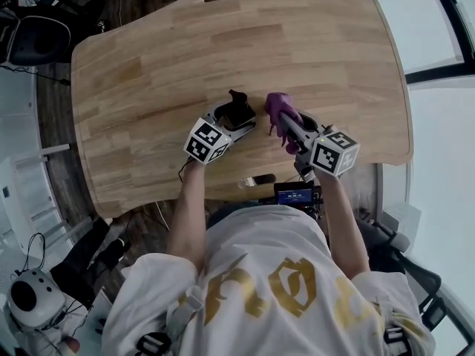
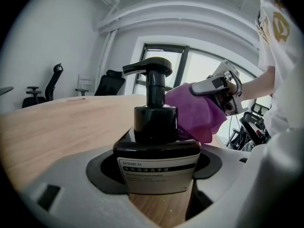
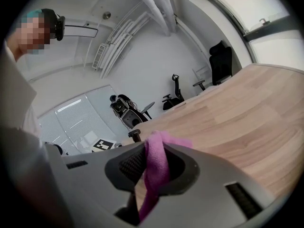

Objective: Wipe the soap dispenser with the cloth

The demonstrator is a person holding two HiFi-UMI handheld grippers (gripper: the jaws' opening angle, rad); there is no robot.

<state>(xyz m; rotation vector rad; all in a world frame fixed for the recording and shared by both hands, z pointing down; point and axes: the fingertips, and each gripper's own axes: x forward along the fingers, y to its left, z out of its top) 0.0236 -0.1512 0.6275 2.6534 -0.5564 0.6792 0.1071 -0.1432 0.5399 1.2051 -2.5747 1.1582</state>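
A dark soap dispenser (image 2: 156,141) with a black pump head and a white label sits upright between the jaws of my left gripper (image 2: 159,184), which is shut on its body. In the head view the soap dispenser (image 1: 239,112) stands over the wooden table (image 1: 148,73), with the left gripper (image 1: 236,122) at its near side. My right gripper (image 1: 286,124) is shut on a purple cloth (image 1: 277,107). The cloth (image 2: 194,112) hangs just right of the pump, close to it or touching. In the right gripper view the cloth (image 3: 156,167) is pinched between the jaws.
The table's near edge (image 1: 245,188) runs just in front of the person's body. Office chairs (image 2: 108,82) stand beyond the table's far side, and a black chair (image 1: 37,39) is at the far left. Windows line the right side.
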